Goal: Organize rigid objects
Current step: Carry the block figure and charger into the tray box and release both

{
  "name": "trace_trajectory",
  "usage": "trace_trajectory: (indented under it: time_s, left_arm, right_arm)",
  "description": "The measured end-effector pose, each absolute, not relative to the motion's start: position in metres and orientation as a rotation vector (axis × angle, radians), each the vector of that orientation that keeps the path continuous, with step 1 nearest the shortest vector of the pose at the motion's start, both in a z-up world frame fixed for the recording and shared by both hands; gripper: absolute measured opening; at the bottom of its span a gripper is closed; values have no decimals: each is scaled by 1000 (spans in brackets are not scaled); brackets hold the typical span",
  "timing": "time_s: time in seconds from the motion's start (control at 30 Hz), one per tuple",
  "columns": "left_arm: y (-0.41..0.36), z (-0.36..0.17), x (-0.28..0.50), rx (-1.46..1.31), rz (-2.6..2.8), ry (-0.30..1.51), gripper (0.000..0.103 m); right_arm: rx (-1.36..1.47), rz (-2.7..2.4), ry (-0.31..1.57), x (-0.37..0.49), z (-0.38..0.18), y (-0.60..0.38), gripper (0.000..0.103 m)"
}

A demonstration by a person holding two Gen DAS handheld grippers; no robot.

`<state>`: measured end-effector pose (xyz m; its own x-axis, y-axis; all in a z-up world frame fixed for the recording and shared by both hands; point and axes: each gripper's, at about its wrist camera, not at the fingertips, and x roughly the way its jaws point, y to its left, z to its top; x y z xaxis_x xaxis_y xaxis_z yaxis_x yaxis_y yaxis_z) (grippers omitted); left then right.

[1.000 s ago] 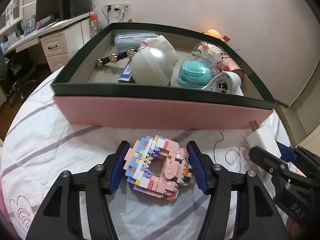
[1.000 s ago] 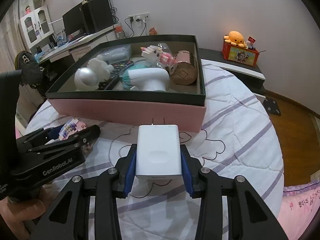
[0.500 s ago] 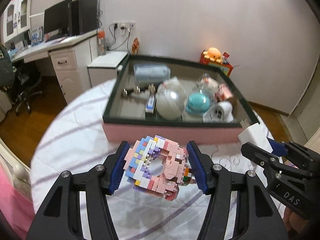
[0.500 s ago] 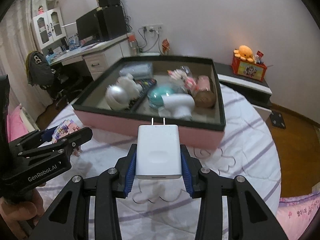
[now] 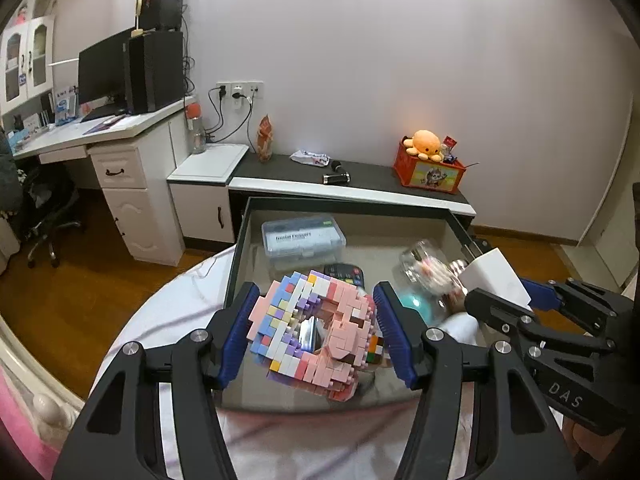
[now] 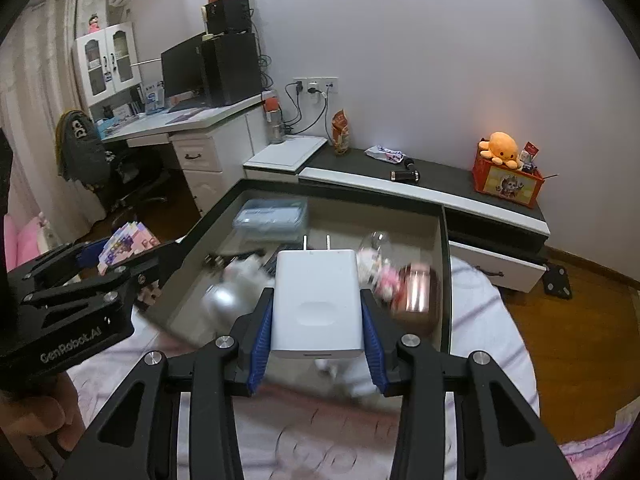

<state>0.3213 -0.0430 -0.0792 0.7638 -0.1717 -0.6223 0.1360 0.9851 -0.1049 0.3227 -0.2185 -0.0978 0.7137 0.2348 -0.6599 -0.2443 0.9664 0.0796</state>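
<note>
My left gripper (image 5: 316,328) is shut on a pastel brick-built ring model (image 5: 312,332) and holds it in the air over the near part of the open box (image 5: 240,248). My right gripper (image 6: 318,320) is shut on a white plug charger (image 6: 318,304), prongs pointing away, held above the same box (image 6: 444,280). In the left wrist view the right gripper (image 5: 516,300) shows at the right with the charger (image 5: 496,276). In the right wrist view the left gripper (image 6: 100,268) shows at the left with the brick model (image 6: 124,242).
The box holds a clear plastic case (image 5: 302,240), a remote (image 5: 342,272), a glass dome toy (image 5: 424,268), a teal item (image 5: 416,304) and a pink cylinder (image 6: 416,292). The box sits on a bed with a white and purple cover (image 6: 488,320). A low cabinet (image 5: 352,188) stands behind.
Both grippers have lifted their objects off the bed cover and carried them up and forward, from in front of the box's pink wall to above its interior.
</note>
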Motion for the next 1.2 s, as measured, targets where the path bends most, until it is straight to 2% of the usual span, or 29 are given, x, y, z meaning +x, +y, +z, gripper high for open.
trace_trajectory:
  time_s: [0.3, 0.63, 0.7, 0.8, 0.83, 0.93, 0.97, 1.03, 1.1, 1.17, 1.2]
  left_arm:
    - [-46, -111, 383, -57, -167, 742, 60]
    - [-49, -132, 404, -59, -163, 794, 61]
    - [-48, -132, 403, -54, -158, 800, 69]
    - [-46, -126, 397, -28, -121, 784, 75]
    - [-44, -125, 396, -32, -116, 783, 77]
    - [-33, -118, 389, -58, -102, 768, 95]
    - [-31, -115, 385, -66, -107, 755, 100]
    - [-29, -106, 374, -65, -105, 721, 101]
    - [-30, -97, 363, -55, -109, 699, 103]
    - [-28, -89, 352, -50, -108, 684, 103]
    - [-26, -85, 346, -58, -107, 676, 103]
  right_arm:
    - [-48, 266, 781, 376, -122, -210, 41]
    - [-140, 225, 778, 390, -135, -195, 41]
    - [-158, 223, 773, 389, -136, -192, 44]
    - [-152, 218, 769, 386, -135, -193, 55]
    - [-150, 215, 768, 386, -134, -195, 62]
    - [-120, 218, 763, 381, -131, -203, 84]
    - [-114, 222, 766, 379, -130, -204, 85]
    - [-99, 230, 773, 374, -128, -207, 86]
    - [-71, 232, 772, 369, -125, -210, 92]
    - [-42, 225, 752, 362, -119, -214, 103]
    - [-26, 226, 744, 359, -115, -216, 103]
